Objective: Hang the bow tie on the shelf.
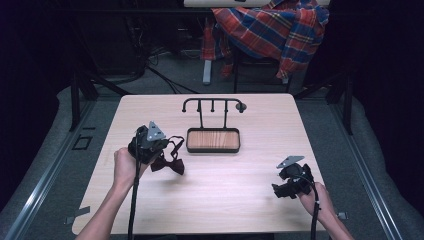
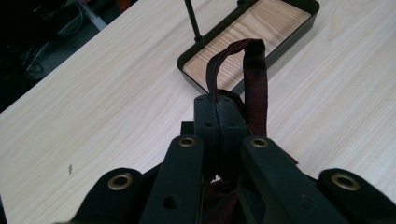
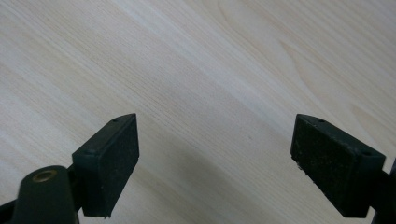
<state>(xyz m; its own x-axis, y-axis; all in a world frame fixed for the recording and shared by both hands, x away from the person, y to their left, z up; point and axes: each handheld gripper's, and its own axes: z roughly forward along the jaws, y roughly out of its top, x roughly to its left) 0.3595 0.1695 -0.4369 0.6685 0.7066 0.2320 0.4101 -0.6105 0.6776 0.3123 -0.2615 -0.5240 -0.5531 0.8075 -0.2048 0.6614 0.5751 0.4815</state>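
Bow tie [image 1: 169,163] in dark red hangs from the left hand-held gripper [image 1: 148,145], above the left half of the pale wooden surface [image 1: 230,195]. In the left gripper view the two jaws are pressed together on the strap [image 2: 250,70] of the tie, which loops up beyond the pads [image 2: 218,123] and falls back down on their right side. The bow itself dangles below that hand-held gripper, seen in the high view just above the surface.

Ahead of it, near the middle of the surface, stands a small black stand [image 1: 212,125] with a wood-lined tray [image 2: 299,29] at its base and a rail of hooks across the top. The tray holds nothing.

The right hand-held gripper [image 1: 292,182] is held low over the near right part of the surface, well apart from the stand and the tie. Its jaws stand wide, with bare wood between them in the right gripper view.

Beyond the surface a plaid shirt [image 1: 272,30] is draped over a chair.
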